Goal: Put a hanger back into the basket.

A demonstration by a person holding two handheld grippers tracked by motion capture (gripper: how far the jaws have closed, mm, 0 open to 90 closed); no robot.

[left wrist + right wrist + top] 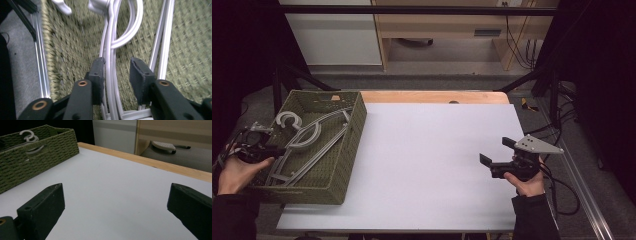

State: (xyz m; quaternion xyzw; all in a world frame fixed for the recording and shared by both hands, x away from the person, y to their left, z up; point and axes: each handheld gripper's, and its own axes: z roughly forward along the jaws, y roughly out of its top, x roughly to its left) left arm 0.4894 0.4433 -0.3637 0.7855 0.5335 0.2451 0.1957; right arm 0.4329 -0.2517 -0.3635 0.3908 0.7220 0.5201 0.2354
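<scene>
- The grey plastic hangers (309,142) lie flat in the green woven basket (354,131) at the left of the worktop (432,165); lying stacked along the basket's length lets their long arms fit inside its walls, with the hooks (288,120) toward the far end.
- The left hand-held gripper (279,149) reaches over the basket's near-left rim, low enough to get at a hanger's arm.
- In the left gripper view its jaws straddle a pair of thin hanger bars (111,75): one pad (98,72) is right against the bars, the other pad (140,77) stands off with a gap. The jaws are parted, not pinching; I judge this a grip just let go or about to be taken.
- A narrow bar is a sensible place to take hold, since it fits between the pads where the hook's curve would not.
- The right hand-held gripper (498,159) hovers over the bare right side of the worktop, well apart from the basket, jaws spread wide with nothing between them, probably waiting out of the way or ready to receive a hanger.
</scene>
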